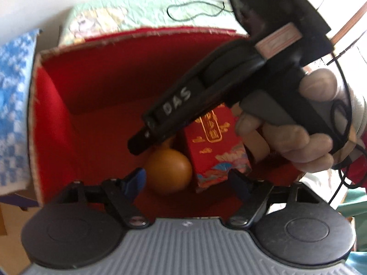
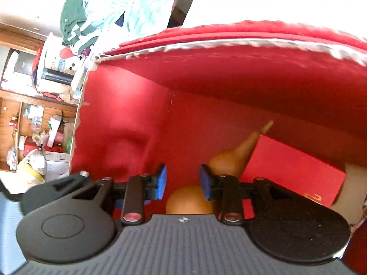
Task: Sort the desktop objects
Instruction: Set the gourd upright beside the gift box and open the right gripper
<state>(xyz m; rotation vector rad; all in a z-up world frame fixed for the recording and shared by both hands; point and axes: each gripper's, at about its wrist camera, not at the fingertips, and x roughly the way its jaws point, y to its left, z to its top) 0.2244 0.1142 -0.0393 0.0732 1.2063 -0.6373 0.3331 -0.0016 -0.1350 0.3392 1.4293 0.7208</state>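
Observation:
An open red-lined box holds a brown gourd and a small red carton with gold print. My left gripper hovers over the box's near side, open, with its blue pads wide apart and the gourd below the gap. A hand holds my right gripper, which slants down into the box above the gourd. In the right wrist view, the right gripper stands open with a narrow gap and nothing pressed between its pads. The gourd lies just under it, beside the carton.
The box's worn rim and tall red walls close in on all sides. A blue checked cloth lies left of the box, a pale green quilt with a black cord behind it. Cluttered wooden shelves stand beyond.

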